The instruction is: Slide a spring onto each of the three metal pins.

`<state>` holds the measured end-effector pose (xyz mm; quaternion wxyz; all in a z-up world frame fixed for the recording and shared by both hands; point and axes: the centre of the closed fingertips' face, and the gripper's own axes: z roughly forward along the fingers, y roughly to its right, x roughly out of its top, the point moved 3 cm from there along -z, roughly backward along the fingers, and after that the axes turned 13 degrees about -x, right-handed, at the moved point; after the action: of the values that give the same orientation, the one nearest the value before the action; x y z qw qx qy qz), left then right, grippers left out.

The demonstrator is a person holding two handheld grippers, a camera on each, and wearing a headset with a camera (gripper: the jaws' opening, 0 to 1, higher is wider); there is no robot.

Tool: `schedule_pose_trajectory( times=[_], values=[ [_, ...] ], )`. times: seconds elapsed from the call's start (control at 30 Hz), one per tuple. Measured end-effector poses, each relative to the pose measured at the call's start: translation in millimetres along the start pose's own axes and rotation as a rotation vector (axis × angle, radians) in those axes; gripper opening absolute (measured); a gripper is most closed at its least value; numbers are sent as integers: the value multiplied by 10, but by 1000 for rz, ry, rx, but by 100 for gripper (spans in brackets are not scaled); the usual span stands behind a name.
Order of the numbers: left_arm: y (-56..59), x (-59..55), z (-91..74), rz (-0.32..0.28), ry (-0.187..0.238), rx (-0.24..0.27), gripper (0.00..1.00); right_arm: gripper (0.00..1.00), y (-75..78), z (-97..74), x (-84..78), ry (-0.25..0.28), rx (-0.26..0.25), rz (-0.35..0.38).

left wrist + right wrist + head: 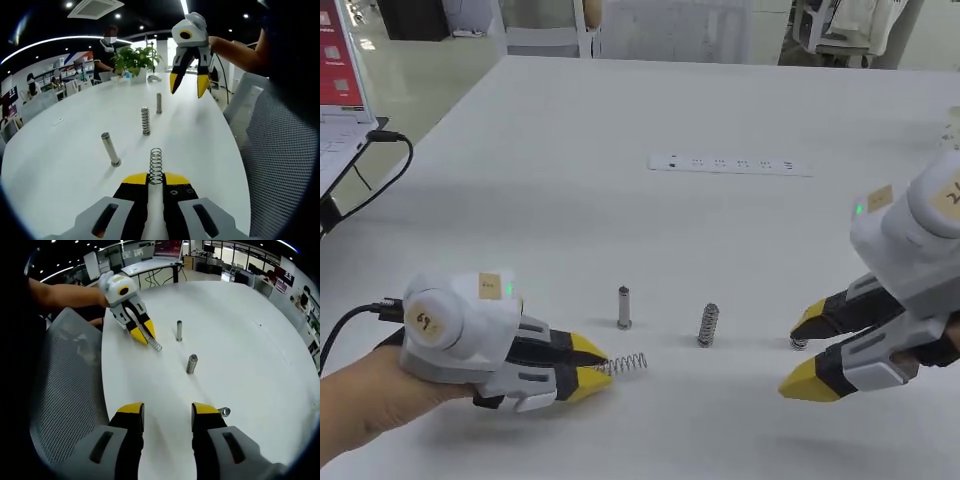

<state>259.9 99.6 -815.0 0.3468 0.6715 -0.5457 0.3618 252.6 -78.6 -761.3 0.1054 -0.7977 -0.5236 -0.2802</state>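
**Loose spring** (632,362): lay horizontal near the near edge of the white tabletop (620,200). One end was clamped between the closed yellow tips of the left gripper (600,362). Whether the free end touched the tabletop could not be judged.

**Bare pin** (624,307): stood upright just beyond the spring's free end.

**Middle pin** (708,325): stood upright to its right, sheathed in a spring.

**Third pin** (798,343): was largely hidden behind one jaw of the right gripper (809,350). That gripper's jaws were spread wide with nothing between them. Whether this pin carried a spring could not be made out.

**Writing:** a round sticker (425,321) on the left gripper bore handwritten marks resembling "69". The label (950,195) on the right gripper was cut off by the frame edge.

**Surroundings:** a white power strip (730,164) lay toward the far edge. A laptop (335,95) at the left edge showed a red screen with illegible text.
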Motion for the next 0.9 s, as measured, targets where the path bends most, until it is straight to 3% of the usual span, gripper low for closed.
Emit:
schedule_pose_trajectory(
  times=[0.43,0.9],
  values=[
    [122,212,4,59,24,-22,2,37,-70,23,126,30,23,-18],
    [269,411,21,114,34,-41,2,36,-273,151,354,56,81,-87]
  ],
)
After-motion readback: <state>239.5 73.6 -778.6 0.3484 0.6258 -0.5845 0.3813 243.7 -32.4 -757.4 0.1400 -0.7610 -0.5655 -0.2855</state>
